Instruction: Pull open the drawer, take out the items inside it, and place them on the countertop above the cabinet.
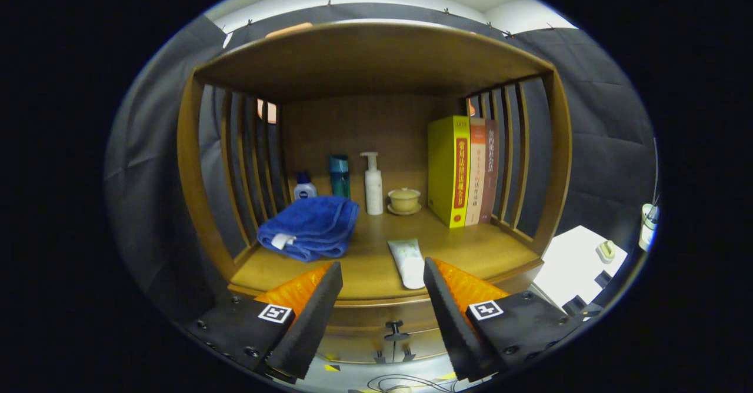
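My gripper point(379, 281) is open, its fingers spread wide with nothing between them, held in front of a wooden cabinet. The countertop point(470, 252) lies just beyond the fingertips. On it rest a folded blue towel point(310, 226) to the left and a white-green tube point(407, 260) lying near the front edge, close to the right finger. Below the countertop, between the fingers, the drawer front point(365, 322) shows with a small dark knob point(395, 326). The drawer looks shut; its inside is hidden.
At the back of the shelf stand a small blue-capped bottle point(304, 187), a teal bottle point(339, 175), a white pump bottle point(373, 184) and a lidded cup on a saucer point(404, 200). Three books point(465, 169) stand upright at the right. Slatted sides enclose the shelf. A white table point(579, 263) sits at the right.
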The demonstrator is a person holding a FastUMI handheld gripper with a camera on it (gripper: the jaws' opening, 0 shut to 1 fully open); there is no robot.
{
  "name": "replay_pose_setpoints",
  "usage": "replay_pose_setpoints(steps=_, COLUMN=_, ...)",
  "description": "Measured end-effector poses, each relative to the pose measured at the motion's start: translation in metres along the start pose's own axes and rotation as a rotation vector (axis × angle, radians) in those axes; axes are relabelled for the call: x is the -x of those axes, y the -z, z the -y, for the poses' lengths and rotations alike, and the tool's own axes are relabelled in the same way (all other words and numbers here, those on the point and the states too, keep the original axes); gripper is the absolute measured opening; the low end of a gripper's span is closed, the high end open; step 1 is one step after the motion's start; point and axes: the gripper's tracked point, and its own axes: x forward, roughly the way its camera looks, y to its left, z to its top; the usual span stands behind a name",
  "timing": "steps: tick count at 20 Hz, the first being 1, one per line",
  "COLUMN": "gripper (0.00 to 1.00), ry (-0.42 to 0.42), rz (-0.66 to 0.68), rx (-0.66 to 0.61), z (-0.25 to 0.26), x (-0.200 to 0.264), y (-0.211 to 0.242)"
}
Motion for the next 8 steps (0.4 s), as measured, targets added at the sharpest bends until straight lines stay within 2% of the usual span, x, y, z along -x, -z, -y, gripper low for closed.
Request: replay_pose_setpoints(steps=8, gripper=0.94, ry=-0.065, rz=0.103, rx=0.036, z=-0.023, x=0.063, y=-0.101)
